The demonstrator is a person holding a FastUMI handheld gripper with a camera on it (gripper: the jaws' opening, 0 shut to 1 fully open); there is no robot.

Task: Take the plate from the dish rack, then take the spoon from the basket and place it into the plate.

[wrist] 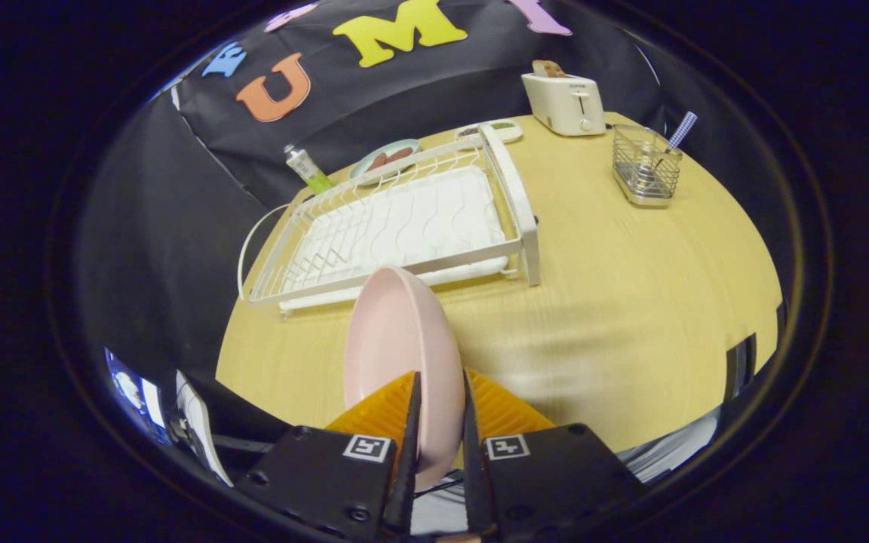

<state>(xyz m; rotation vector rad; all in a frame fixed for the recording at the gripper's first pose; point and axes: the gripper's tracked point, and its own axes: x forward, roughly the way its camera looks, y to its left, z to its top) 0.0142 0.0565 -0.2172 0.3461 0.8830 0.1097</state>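
Pink and glossy, the plate (397, 354) is standing on edge between the two orange fingers (374, 411) of the gripper (440, 407), its rim running up and away from them toward the dish rack (397, 226). Both fingers are pressing against the plate, one on each face, so the gripper is clamped on it and carrying it above the pale wooden table (631, 302), clear of the rack.

The white wire dish rack is sitting just beyond the plate on the table, its slots and drip tray showing bare white, with a tall side frame on the side nearer the middle of the table. Well apart from the rack, off to the right and farther back, a wire basket (646, 175) is standing on the table, and the spoon (674, 139) is leaning in it with its checked handle sticking up past the rim.

Behind the basket a white toaster (566, 104) is holding a slice of bread (548, 69) in its slot. Behind the rack two small dishes of food (385, 160) are lying near the table's far edge, and beside them a small bottle (306, 167) with a green lower part is tilting against the black cloth.
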